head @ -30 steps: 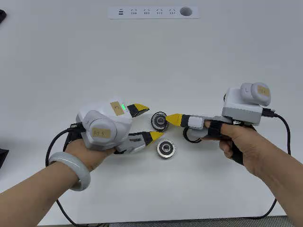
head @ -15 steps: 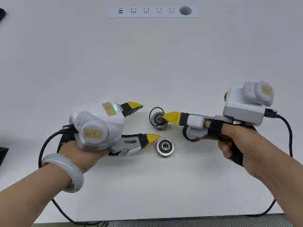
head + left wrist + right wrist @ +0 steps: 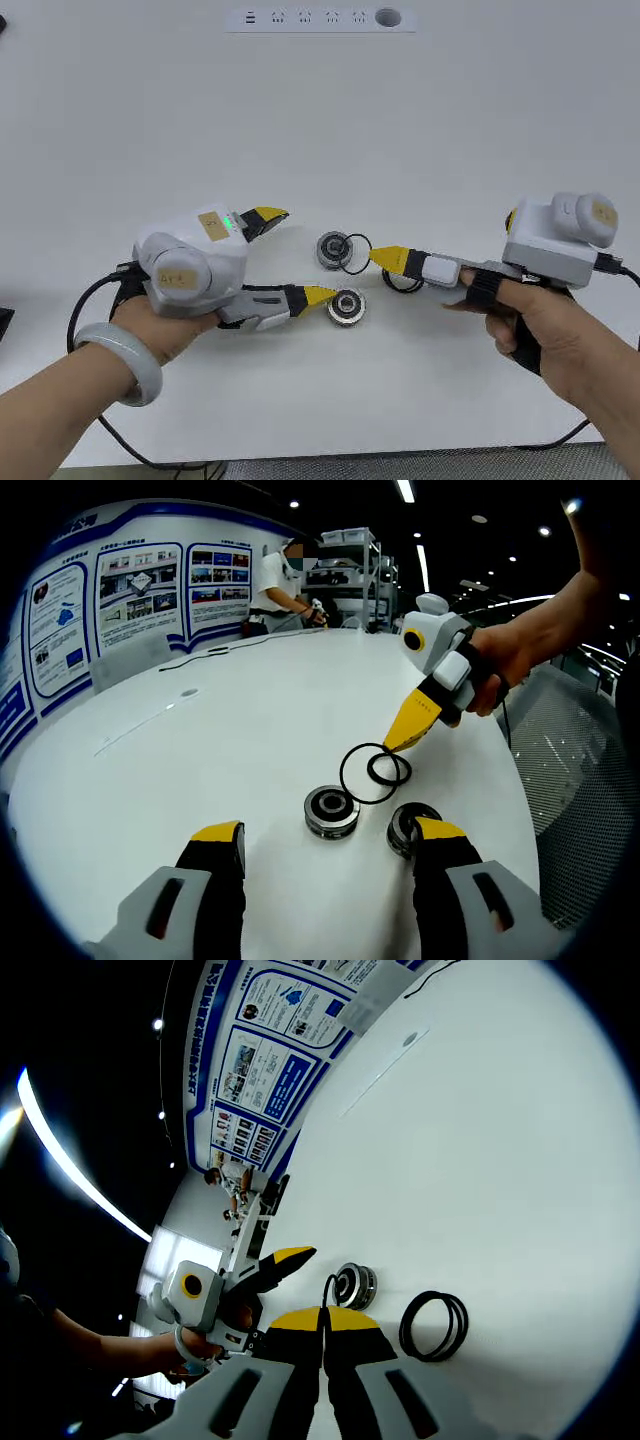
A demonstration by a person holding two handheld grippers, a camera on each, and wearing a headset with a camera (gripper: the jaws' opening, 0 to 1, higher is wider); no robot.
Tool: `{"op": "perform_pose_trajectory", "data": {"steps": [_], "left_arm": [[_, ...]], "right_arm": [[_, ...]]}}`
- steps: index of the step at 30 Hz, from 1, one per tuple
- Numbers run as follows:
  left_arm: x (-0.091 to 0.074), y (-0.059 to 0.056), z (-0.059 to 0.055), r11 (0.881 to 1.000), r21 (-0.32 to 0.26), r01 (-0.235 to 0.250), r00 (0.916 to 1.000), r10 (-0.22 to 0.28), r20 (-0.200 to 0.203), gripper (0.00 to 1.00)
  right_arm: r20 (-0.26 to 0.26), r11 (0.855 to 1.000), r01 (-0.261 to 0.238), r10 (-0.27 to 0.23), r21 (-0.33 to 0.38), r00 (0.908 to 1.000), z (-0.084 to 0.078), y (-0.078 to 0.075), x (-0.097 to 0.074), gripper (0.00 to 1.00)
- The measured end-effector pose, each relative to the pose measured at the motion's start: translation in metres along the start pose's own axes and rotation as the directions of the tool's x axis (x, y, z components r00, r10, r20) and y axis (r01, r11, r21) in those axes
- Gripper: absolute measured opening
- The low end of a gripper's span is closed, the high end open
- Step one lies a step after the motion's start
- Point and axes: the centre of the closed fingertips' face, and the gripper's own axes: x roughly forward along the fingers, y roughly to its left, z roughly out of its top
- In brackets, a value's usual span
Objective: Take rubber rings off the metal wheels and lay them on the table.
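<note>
White table (image 3: 450,120), with a power strip (image 3: 320,18) at its far edge. Left gripper (image 3: 295,254): jaws spread wide and empty, the lower jaw's yellow tip just beside the near wheel (image 3: 347,306). Right gripper (image 3: 382,257): jaws pressed together, pinching a thin rubber ring (image 3: 358,256) at their tip. The ring forms a loop from that tip to the side of the far wheel (image 3: 334,250); whether it is fully clear of the wheel cannot be told. Both metal wheels rest on the table between the two grippers, the far one ahead of the left gripper's open jaws. Loose rings (image 3: 402,284) lie flat on the table under the right gripper.
</note>
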Motion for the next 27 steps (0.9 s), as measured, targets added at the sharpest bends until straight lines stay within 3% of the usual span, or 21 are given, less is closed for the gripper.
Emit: {"op": "perform_pose_trajectory", "data": {"steps": [12, 27], "left_arm": [[-0.003, 0.001, -0.003, 1.000, -0.008, -0.013, 0.9999, 0.013, -0.009, 0.71], [-0.005, 0.001, -0.006, 1.000, -0.016, -0.018, 0.9996, 0.017, -0.021, 0.68]], "right_arm": [[0.044, 0.998, 0.059, -0.061, 0.036, 0.9972, 0.000, -0.021, -0.023, 0.02], [0.049, 0.990, 0.135, -0.137, 0.036, 0.9894, -0.001, -0.045, -0.030, 0.02]]}}
